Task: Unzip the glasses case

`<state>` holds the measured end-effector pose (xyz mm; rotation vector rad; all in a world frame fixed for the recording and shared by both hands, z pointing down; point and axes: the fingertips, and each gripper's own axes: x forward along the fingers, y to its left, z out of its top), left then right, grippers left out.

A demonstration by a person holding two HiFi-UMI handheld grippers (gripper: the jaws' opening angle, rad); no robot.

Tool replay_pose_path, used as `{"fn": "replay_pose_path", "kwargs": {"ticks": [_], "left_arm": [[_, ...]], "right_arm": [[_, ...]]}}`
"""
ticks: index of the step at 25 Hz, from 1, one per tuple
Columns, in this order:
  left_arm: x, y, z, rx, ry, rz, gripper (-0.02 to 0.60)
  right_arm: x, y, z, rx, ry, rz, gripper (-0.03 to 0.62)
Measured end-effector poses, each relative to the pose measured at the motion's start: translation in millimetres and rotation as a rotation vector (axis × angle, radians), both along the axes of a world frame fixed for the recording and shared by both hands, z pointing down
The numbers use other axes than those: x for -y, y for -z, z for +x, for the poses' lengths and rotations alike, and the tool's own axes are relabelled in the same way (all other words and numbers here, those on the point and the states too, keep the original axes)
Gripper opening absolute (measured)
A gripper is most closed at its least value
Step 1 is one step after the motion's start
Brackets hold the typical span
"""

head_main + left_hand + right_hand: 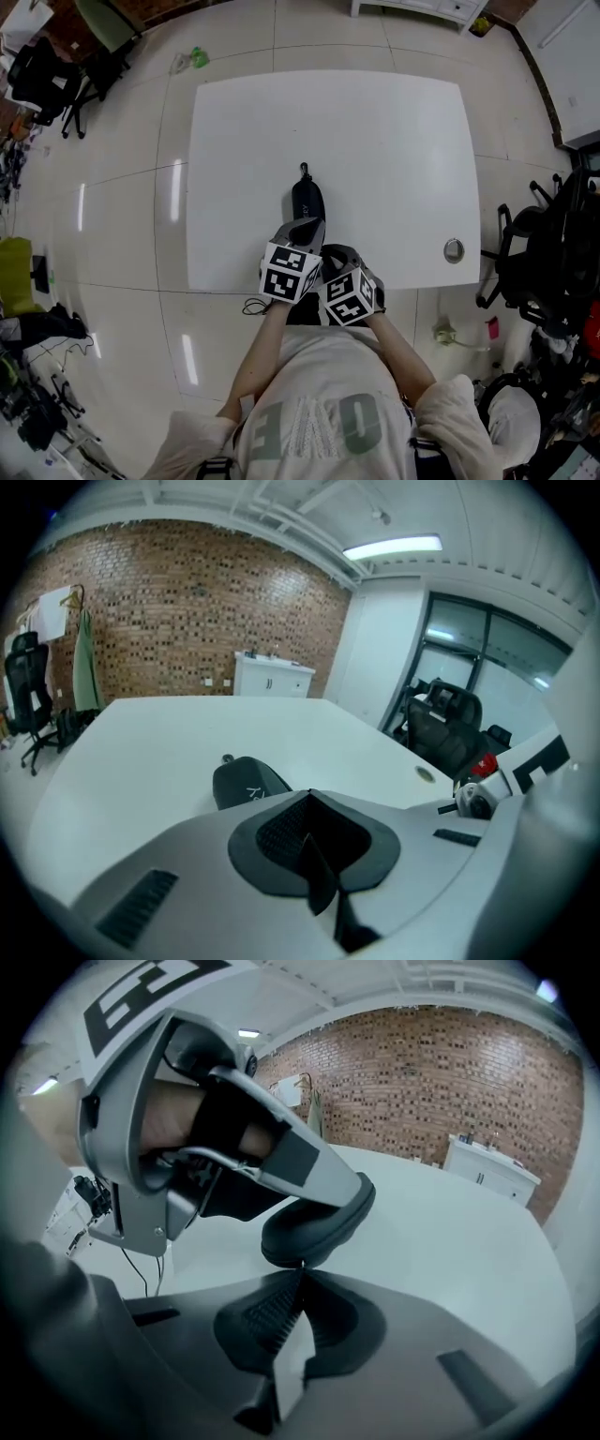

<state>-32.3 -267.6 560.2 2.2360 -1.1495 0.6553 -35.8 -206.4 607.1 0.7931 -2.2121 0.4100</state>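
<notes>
A black glasses case [307,198] lies on the white table [375,141], its zipper pull [303,170] at the far end. In the left gripper view the case [246,781] shows just beyond the jaw tips, zipped closed as far as I can see. My left gripper [302,231] hovers over the case's near end, shut and empty [309,795]. My right gripper [337,255] sits beside it at the table's near edge, also shut on nothing [302,1275]. From the right gripper view, the left gripper [314,1222] and the hand holding it hide the case.
A round silver grommet [454,249] is set in the table near the front right corner. Black office chairs [530,248] crowd the right side, another chair [42,75] stands far left. A white cabinet [272,678] stands against the brick wall.
</notes>
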Motion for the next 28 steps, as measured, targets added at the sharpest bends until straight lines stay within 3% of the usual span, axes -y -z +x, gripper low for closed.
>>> {"fn": "replay_pose_path", "kwargs": {"ticks": [2, 6, 9, 19, 21, 24, 25, 28], "left_arm": [[0, -4, 12, -0.038, -0.014, -0.023, 0.003], [-1, -8, 22, -0.004, -0.054, -0.016, 0.003], [0, -9, 20, -0.055, -0.047, -0.04, 0.003], [0, -8, 20, -0.062, -0.06, -0.041, 0.003], [3, -5, 16, -0.056, -0.043, -0.029, 0.003], [7, 3, 1, -0.002, -0.011, 0.009, 0.003], [8, 7, -3, 0.004, 0.001, 0.019, 0.003], [7, 12, -3, -0.014, 0.018, 0.028, 0.003]], "right_arm": [[3, -6, 10, -0.026, 0.008, -0.02, 0.002], [16, -9, 19, -0.058, 0.053, -0.012, 0.002], [37, -10, 25, -0.063, 0.071, 0.009, 0.001], [103, -11, 24, 0.002, -0.031, 0.024, 0.002], [106, -9, 35, 0.0, -0.123, 0.036, 0.002], [104, -4, 73, 0.025, -0.418, 0.019, 0.002], [96, -2, 76, 0.034, -0.456, 0.012, 0.001], [58, 3, 47, 0.053, -0.307, 0.022, 0.0]]}}
